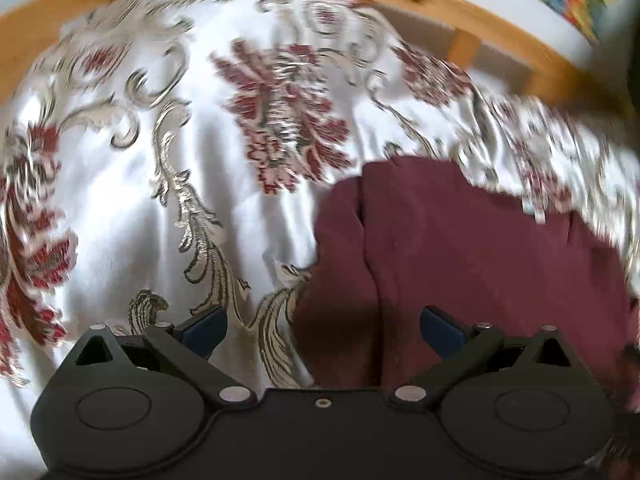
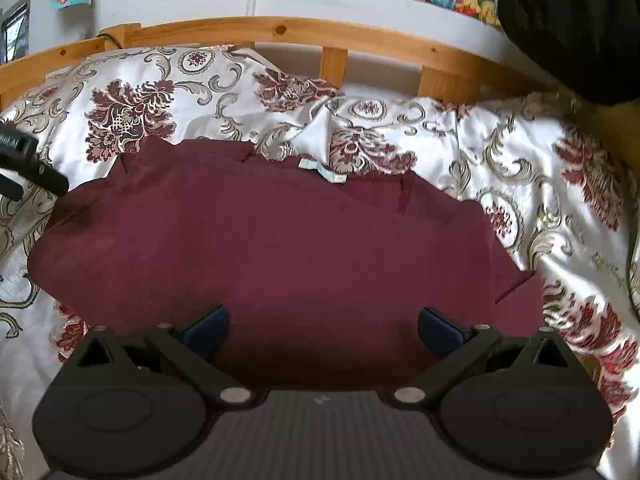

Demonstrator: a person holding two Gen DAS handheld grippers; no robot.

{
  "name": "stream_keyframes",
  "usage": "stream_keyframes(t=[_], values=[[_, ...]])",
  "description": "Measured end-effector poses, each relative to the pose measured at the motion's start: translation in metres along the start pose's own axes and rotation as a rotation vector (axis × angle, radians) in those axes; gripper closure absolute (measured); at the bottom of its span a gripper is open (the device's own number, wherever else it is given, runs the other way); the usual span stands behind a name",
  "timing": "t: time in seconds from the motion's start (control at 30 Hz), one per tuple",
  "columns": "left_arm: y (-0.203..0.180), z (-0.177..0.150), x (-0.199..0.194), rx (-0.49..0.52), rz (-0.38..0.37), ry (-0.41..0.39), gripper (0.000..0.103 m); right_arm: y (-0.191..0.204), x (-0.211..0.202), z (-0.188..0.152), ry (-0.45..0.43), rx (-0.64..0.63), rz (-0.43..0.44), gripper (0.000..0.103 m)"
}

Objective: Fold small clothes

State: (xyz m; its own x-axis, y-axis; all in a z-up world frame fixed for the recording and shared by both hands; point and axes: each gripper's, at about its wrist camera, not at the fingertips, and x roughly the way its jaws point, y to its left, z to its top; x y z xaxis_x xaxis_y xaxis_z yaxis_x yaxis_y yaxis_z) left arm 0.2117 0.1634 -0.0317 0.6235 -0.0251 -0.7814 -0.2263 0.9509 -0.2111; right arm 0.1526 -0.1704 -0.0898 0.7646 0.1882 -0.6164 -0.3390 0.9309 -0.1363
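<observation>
Right gripper (image 2: 322, 326) with its blue-padded fingers spread wide and empty sits just over the near edge of the dark maroon folded garment (image 2: 272, 248). That garment lies flat, long axis running left-right, pale label (image 2: 323, 171) at the far edge. Left gripper (image 1: 323, 326) is gaping open too, over the garment's (image 1: 460, 264) left end, holding nothing. It's all on a white satin floral bedspread (image 2: 520, 168) inside a pine wooden bed frame (image 2: 280, 30)
</observation>
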Motion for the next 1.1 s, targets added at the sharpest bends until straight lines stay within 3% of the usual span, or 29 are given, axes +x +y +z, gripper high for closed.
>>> stream_keyframes(t=[0.1,0.23,0.43,1.1], values=[[0.005,0.003,0.007,-0.045,-0.051,0.008,0.001,-0.007,0.008,0.000,0.052,0.038,0.032,0.000],[-0.005,0.004,0.028,-0.029,-0.080,0.052,0.001,-0.014,0.013,-0.002,0.079,0.072,0.056,0.000],[-0.017,0.003,0.055,0.037,-0.044,0.123,0.001,-0.012,0.012,-0.002,0.079,0.053,0.046,0.000],[-0.015,-0.003,0.055,0.065,-0.031,0.133,0.001,-0.018,0.015,-0.002,0.092,0.097,0.080,0.000]])
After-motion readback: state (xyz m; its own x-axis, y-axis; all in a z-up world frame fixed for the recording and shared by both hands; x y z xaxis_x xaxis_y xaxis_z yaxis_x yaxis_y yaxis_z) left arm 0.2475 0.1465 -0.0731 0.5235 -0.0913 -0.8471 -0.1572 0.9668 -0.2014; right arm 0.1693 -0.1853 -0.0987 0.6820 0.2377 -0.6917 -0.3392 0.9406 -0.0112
